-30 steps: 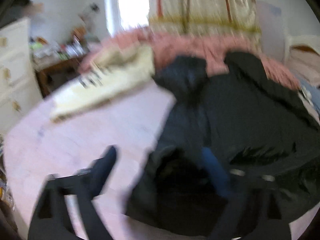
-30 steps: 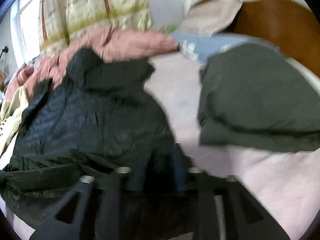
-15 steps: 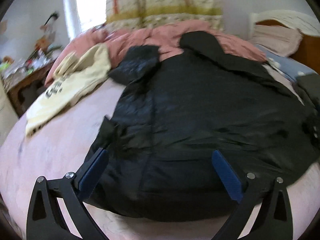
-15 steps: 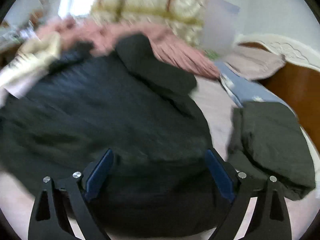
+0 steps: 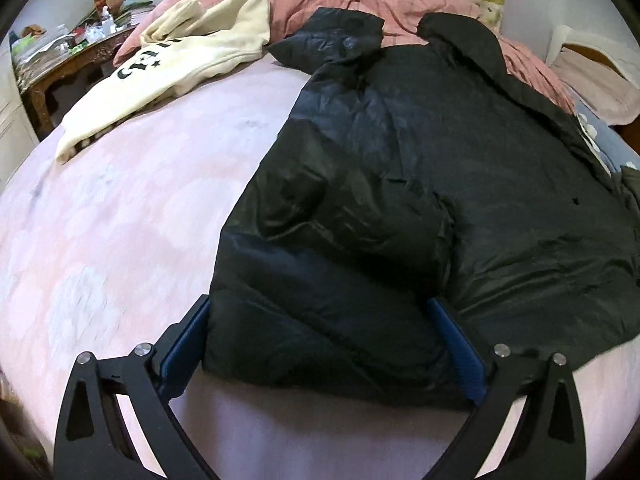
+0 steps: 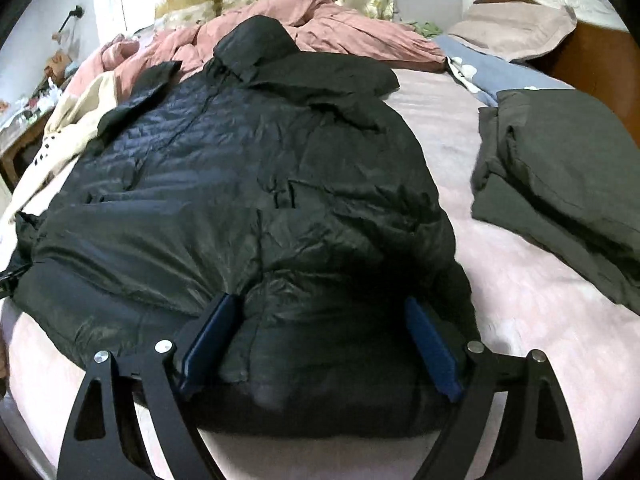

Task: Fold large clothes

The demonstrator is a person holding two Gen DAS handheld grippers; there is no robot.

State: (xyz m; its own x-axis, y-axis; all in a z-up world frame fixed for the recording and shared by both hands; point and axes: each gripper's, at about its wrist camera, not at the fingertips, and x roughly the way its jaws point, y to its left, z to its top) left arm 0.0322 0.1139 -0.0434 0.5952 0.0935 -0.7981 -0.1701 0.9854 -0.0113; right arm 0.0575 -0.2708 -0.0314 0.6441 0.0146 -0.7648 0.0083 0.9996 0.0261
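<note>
On the pink bed [image 5: 120, 240], both tongs straddle the black jacket [image 5: 400, 180] hem

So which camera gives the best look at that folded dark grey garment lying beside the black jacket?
The right wrist view: the folded grey garment lies whole on the sheet, right of the black jacket. The left wrist view catches only a dark sliver at its right edge.

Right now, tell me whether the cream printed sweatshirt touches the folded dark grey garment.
Apart. The right wrist view shows the cream sweatshirt and grey garment on opposite sides of the black puffer jacket.
</note>
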